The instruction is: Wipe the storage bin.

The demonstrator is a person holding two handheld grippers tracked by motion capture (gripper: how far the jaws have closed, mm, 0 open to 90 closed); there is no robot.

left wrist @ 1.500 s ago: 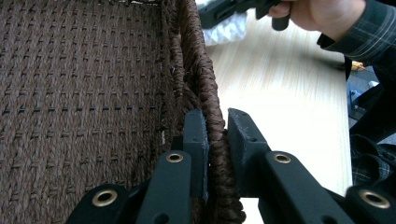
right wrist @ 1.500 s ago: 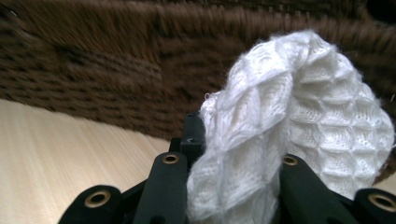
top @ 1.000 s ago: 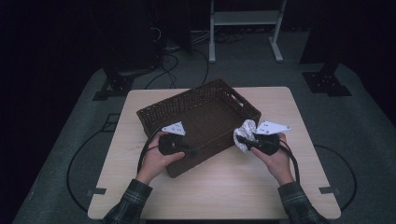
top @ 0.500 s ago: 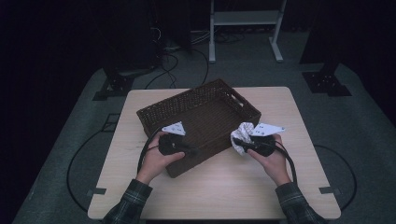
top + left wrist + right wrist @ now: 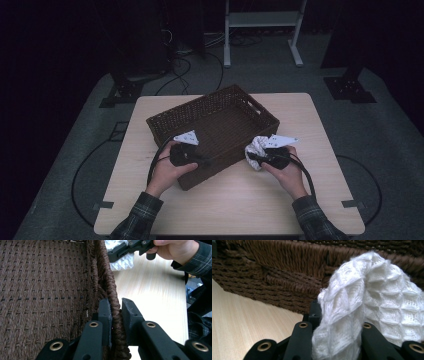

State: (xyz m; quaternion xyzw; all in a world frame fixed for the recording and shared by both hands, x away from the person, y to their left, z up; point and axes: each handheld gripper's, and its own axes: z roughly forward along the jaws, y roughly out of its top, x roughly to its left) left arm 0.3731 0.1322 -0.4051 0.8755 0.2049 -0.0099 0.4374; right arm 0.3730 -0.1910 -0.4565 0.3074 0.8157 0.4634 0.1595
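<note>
White cloth (image 5: 255,148) lower beside basket (image 5: 210,120)

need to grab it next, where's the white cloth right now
The white waffle cloth is clamped in the right gripper, just off the basket's right outer wall above the table, right of centre in the high view.

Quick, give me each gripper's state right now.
Left gripper: closed on the basket rim.
Right gripper: closed on the white cloth, beside the basket.
</note>
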